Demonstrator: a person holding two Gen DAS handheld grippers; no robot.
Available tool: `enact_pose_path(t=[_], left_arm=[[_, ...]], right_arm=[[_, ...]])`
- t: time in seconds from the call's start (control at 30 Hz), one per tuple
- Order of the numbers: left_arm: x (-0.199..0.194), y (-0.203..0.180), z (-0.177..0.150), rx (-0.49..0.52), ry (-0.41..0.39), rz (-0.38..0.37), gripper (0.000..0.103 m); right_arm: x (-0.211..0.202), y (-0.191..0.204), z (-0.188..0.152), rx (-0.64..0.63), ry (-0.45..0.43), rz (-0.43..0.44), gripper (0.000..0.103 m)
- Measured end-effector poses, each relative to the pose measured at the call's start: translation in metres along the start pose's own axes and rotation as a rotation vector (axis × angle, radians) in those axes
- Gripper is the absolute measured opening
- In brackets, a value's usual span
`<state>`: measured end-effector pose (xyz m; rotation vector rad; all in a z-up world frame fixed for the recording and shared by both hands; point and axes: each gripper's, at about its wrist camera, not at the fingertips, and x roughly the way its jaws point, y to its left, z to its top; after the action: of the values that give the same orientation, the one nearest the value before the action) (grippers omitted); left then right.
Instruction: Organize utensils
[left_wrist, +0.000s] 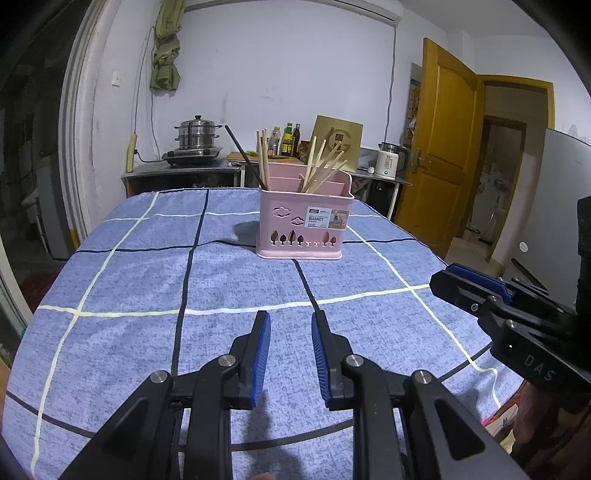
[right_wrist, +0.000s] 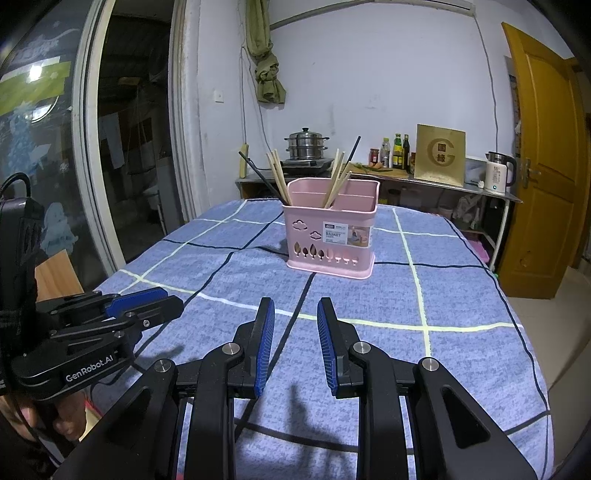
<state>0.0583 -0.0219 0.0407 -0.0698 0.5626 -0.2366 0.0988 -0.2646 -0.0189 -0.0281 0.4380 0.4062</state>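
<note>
A pink utensil basket (left_wrist: 304, 221) (right_wrist: 330, 236) stands upright on the far middle of the table. Pale wooden chopsticks (left_wrist: 325, 166) (right_wrist: 279, 177) lean out of its compartments, and black chopsticks (left_wrist: 243, 155) (right_wrist: 258, 173) stick out at its left side. My left gripper (left_wrist: 291, 321) (right_wrist: 170, 299) hovers over the near cloth, well short of the basket, open with nothing between its blue pads. My right gripper (right_wrist: 295, 306) (left_wrist: 448, 275) hangs beside it on the right, also open and empty. No loose utensils show on the cloth.
The table (left_wrist: 147, 295) wears a blue checked cloth that falls off at both sides. Behind it a metal counter holds a steamer pot (left_wrist: 197, 133), bottles (left_wrist: 288, 138), a gold box (right_wrist: 439, 155) and a white kettle (left_wrist: 389, 160). A yellow door (left_wrist: 443, 147) stands right, a glass door (right_wrist: 48, 147) left.
</note>
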Motion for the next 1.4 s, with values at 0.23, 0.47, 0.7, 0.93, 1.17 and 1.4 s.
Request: enact_pose_path(t=[0.23, 0.47, 0.7, 0.93, 1.17, 1.4], left_arm=[[-0.0001, 0.0002, -0.0001, 0.004, 0.001, -0.001, 0.022], [-0.0002, 0.0005, -0.0004, 0.004, 0.001, -0.003, 0.022], [-0.0001, -0.0002, -0.0002, 0.011, 0.000, 0.004, 0.022], [-0.0004, -0.0001, 0.0001, 0.017, 0.003, 0.001, 0.022], [0.0002, 0.0001, 0.0007, 0.018, 0.000, 0.013, 0.022], [0.0031, 0.0019, 0.0008, 0.017, 0.006, 0.022, 0.022]], right_arm=[[0.0004, 0.0007, -0.0009, 0.000, 0.002, 0.000, 0.025], [0.0001, 0.0008, -0.0008, 0.001, 0.001, 0.000, 0.025], [-0.0002, 0.0010, -0.0007, 0.001, 0.001, 0.000, 0.025], [0.0002, 0.0011, -0.0006, 0.000, 0.004, 0.000, 0.025], [0.0002, 0.0004, -0.0001, 0.000, 0.001, 0.000, 0.025], [0.0005, 0.0008, -0.0008, 0.001, 0.002, 0.000, 0.025]])
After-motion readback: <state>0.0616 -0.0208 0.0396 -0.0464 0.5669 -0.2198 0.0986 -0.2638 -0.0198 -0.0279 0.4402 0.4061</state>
